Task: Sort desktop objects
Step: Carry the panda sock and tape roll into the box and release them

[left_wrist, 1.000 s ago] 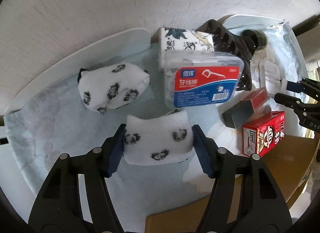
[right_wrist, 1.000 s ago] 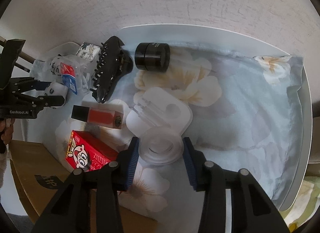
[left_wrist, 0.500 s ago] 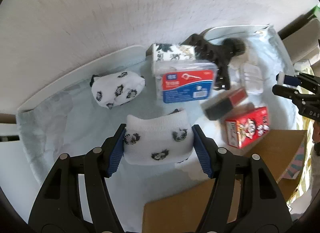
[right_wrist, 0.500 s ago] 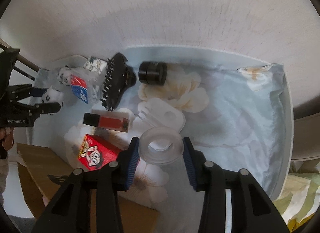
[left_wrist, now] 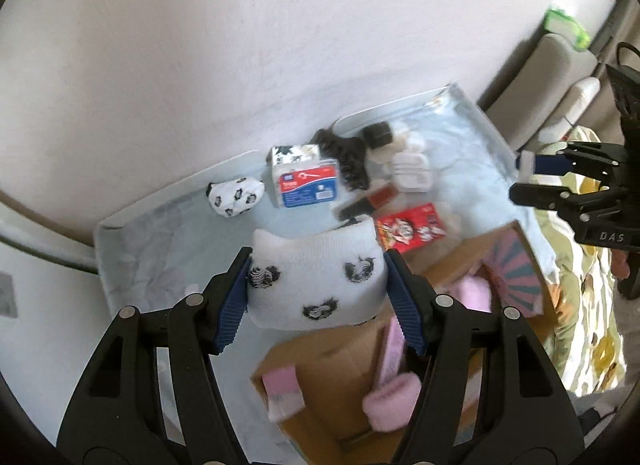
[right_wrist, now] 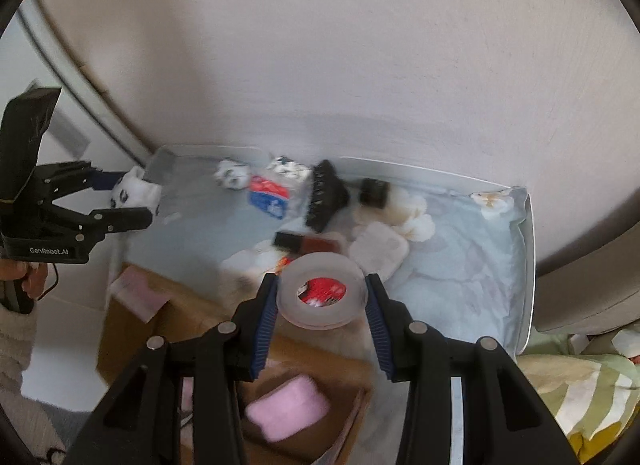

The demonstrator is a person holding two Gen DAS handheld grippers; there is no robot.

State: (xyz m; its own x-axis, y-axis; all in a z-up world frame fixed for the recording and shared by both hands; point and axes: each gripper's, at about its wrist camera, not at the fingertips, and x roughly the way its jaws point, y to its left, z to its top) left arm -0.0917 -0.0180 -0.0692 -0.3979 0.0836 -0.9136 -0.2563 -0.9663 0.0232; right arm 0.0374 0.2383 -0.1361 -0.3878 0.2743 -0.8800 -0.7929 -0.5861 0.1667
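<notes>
We saw the left gripper (left_wrist: 318, 289) clamped on a rolled white sock (left_wrist: 316, 277) with black prints, its blue pads pressed against both ends of the roll and standing about half apart. The sock hung clear of the table (left_wrist: 140, 249), above the near edge of a pale blue flowered cloth (left_wrist: 460, 153) and the open cardboard box (left_wrist: 332, 361).

The right gripper (right_wrist: 322, 297) was closed on a roll of clear tape (right_wrist: 320, 291), one pad on either side of the ring, the opening fairly narrow. Through the hole in the tape we made out a bit of the red carton below it. The tape too was held in the air, over the spot where the cloth met the box.

On the cloth lay a second rolled sock (left_wrist: 234, 199), a blue and red box of floss picks (left_wrist: 306, 185), a patterned tissue pack (left_wrist: 294, 153) just behind it, a black hair claw (left_wrist: 348, 159), a small dark jar (left_wrist: 378, 133), a white plastic case (left_wrist: 412, 173), a red and black lipstick box (left_wrist: 366, 203) and a red carton (left_wrist: 410, 227) with a cartoon print. The far items were blurred.

Inside the cardboard box we saw pink things, among them a fluffy pink piece (right_wrist: 288, 411) and a flat pink pad (left_wrist: 282, 389). A hand (right_wrist: 30, 279) gripped the handle of the left gripper in the right wrist view.
</notes>
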